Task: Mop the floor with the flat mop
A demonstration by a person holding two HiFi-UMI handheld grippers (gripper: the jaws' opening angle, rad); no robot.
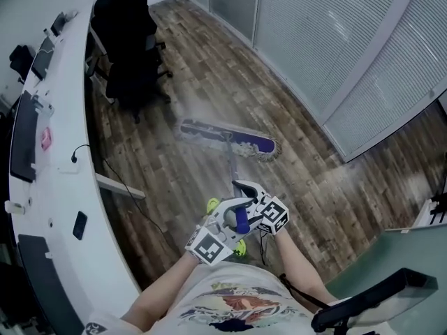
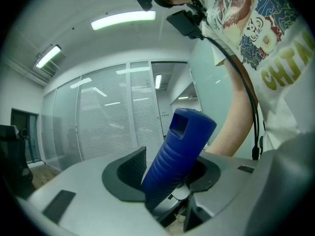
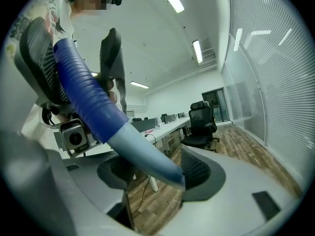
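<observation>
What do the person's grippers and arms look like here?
The left gripper and right gripper have pale grey bodies, dark ribbed pads and white cubes with black square markers. A black cable runs beside the right arm. The T-shirt is white, printed, short-sleeved.

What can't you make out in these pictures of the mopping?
Mop head: head view, smeared by motion blur.
Pole: head view, too thin and blurred to trace.
Handle lower end: left gripper view, sunk between the jaws.
Desk: head view, cut by left edge.

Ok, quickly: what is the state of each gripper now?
Left gripper: shut on the blue grip of the mop.
Right gripper: shut on the mop pole.
</observation>
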